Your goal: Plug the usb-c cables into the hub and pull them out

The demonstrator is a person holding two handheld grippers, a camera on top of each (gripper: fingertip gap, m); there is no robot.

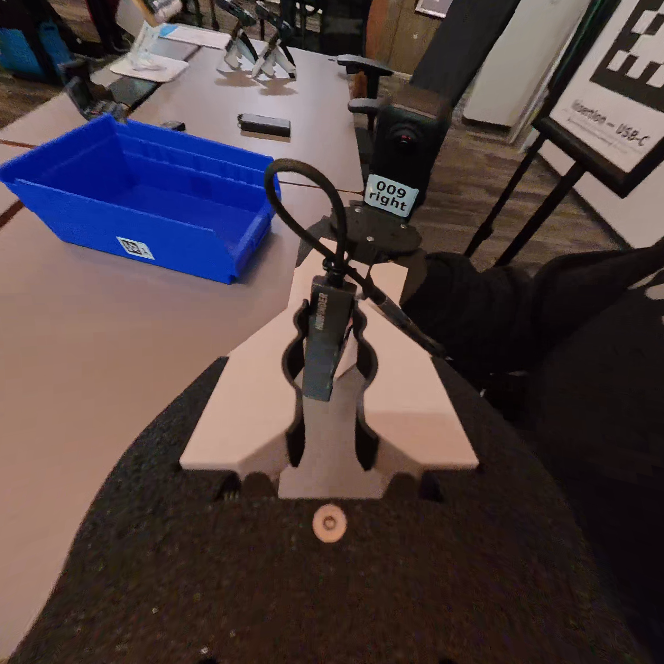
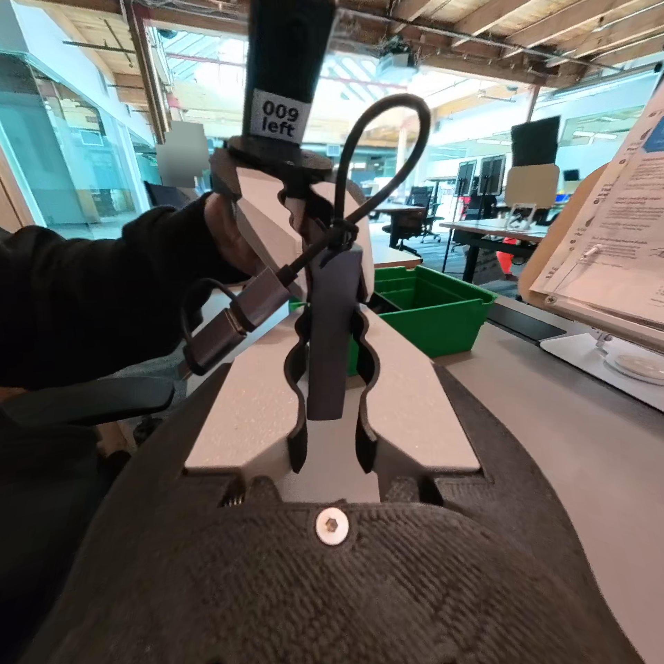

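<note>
A slim dark grey hub stands edge-on between the fingers of my left gripper, which is shut on it. My right gripper is shut on the same hub from the opposite side. Each gripper shows in the other's view, the right gripper beyond the hub and the left gripper above it. The hub's black cable loops up from its far end, is tied in a knot, and ends in a grey plug with a second grey connector joined to it, hanging free at the left.
A blue bin stands on the table at the left, with a small black box and spare grippers behind it. A green bin sits behind the hub. A paper stand is at the right. A black sleeve is at the left. The tips of both grippers are at nearly the same place.
</note>
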